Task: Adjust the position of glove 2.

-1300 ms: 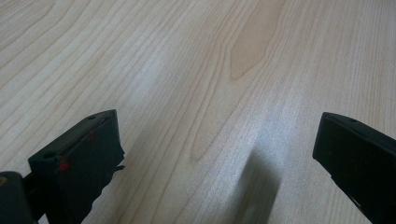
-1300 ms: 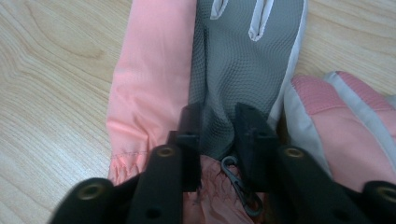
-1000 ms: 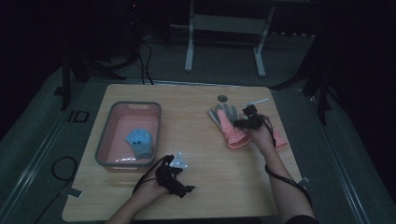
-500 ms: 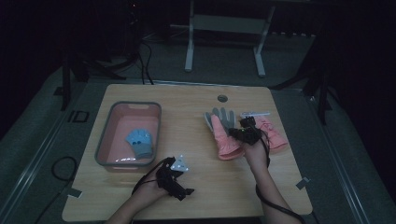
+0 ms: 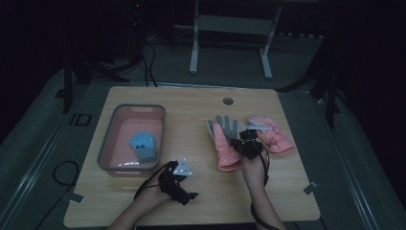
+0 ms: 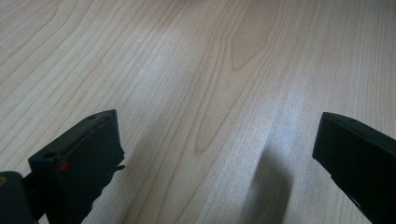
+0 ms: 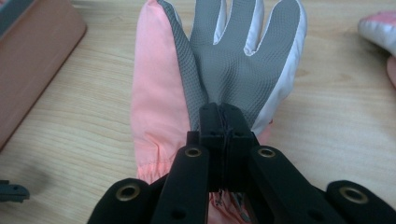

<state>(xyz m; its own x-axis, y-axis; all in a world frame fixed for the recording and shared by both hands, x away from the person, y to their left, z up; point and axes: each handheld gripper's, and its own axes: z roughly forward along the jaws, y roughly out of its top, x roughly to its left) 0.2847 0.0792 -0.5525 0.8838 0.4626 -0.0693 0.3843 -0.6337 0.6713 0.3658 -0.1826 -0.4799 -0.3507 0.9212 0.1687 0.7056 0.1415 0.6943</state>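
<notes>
Table: right gripper clamped on pink-grey glove lying palm-up right of centre; left gripper jaws wide apart, empty, above bare wood near tray.

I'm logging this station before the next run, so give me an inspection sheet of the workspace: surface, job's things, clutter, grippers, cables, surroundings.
Surface: wooden table, round hole near far edge.
Job's things: pink-and-grey glove palm up; second pink glove beside it; blue glove inside the pink tub.
Clutter: tape scraps at the table's near corners.
Grippers: left gripper open over bare wood; right gripper shut on the pink-and-grey glove's cuff end.
Cables: one trails from each gripper; more on the floor.
Surroundings: dark; grey metal stand behind the table.
</notes>
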